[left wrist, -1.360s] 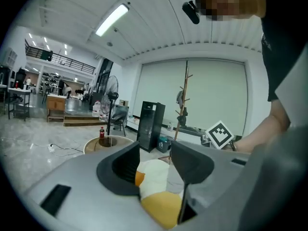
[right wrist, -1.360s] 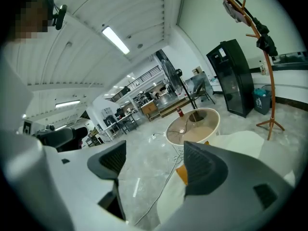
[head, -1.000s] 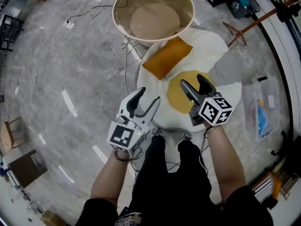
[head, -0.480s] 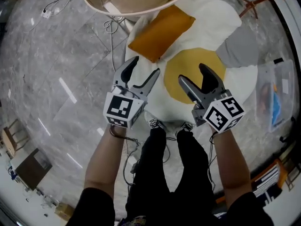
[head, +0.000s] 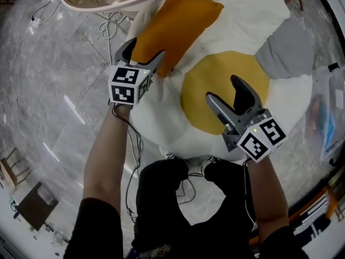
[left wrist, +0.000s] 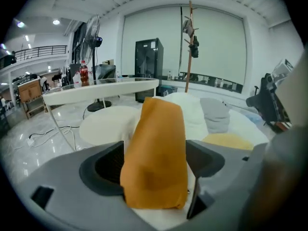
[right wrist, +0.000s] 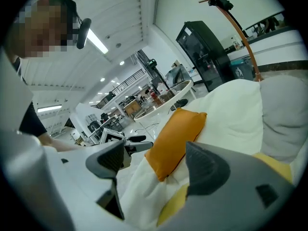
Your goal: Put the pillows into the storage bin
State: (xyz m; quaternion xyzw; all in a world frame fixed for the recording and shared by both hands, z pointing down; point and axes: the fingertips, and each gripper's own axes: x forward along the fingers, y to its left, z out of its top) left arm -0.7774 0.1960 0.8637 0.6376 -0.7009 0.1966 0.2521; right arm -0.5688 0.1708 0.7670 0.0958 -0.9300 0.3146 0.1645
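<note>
1. Both tongs had dropped toward the cushion since the earlier frame. The left tongs [head: 144,52], released and just opened wider, straddled the near end of the orange pillow [head: 175,28]. That pillow lay just beside the storage bin [head: 108,8], not yet inside it.
2. Farther from the storage bin, the right tongs [head: 223,89] hung released and empty over the egg cushion [head: 161,117].
3. The pillow looked soft, light and squashy, so it would likely sag if lifted by a corner. A deep bite across its near short end seemed best. Whether the pads already touched fabric was hard to tell.
4. Its long axis ran slantwise away from the left tongs, with the far corner pointing past the storage bin's rim.
</note>
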